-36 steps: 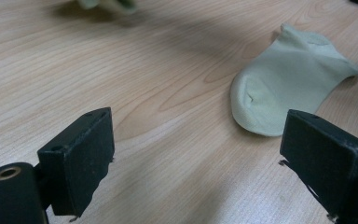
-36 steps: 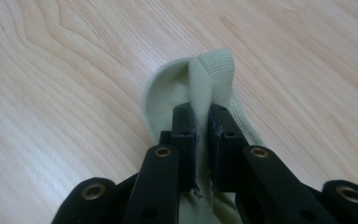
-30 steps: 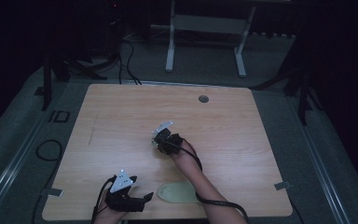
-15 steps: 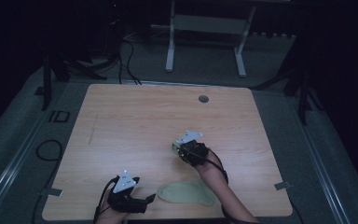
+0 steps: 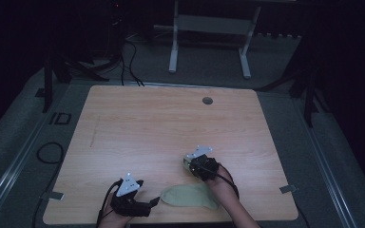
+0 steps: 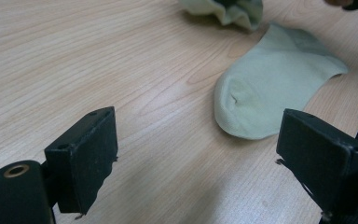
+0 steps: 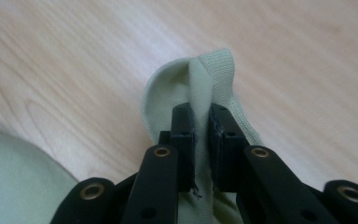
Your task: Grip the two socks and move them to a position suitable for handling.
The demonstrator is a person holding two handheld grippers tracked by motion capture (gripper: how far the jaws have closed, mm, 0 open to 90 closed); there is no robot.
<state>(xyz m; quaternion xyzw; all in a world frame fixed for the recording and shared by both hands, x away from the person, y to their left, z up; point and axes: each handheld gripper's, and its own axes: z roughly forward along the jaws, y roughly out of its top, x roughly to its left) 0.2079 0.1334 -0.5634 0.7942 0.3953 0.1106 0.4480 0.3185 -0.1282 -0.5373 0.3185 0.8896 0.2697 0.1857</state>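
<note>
Two pale green socks, two hand-held grippers, one tabletop [image 5: 138, 118]. Flat sock [image 5: 190, 196] lies spread out close to the near edge of the tabletop, about midway along it, toe toward the near left corner. Second sock [image 5: 188, 163] is bunched, just beyond the flat one toward the far edge, with one end resting on the wood; in the right gripper view its ribbed cuff [image 7: 214, 70] stands up in a fold between the jaws. Right hand-held gripper [image 5: 197, 161] is clamped narrow on that second sock, pads pressing the fabric from both sides. Left hand-held gripper [image 5: 156, 203] sits near the near left corner, jaws spread wide with nothing between them, pointing along the near edge at the toe of the flat sock, just short of touching it. In the left gripper view the flat sock [image 6: 275, 88] lies ahead between the two jaws, bunched sock [image 6: 228, 10] behind it. One round dark hole [image 5: 207, 100] near the far edge, right of middle. Left hand low at the near edge, wrist off the tabletop. Right forearm comes in over the near edge, passing over the heel end of the flat sock. Far half of the tabletop and whole left side are bare wood, plenty of room there; near edge is tight, both hands and the flat sock are crowded along it.
</note>
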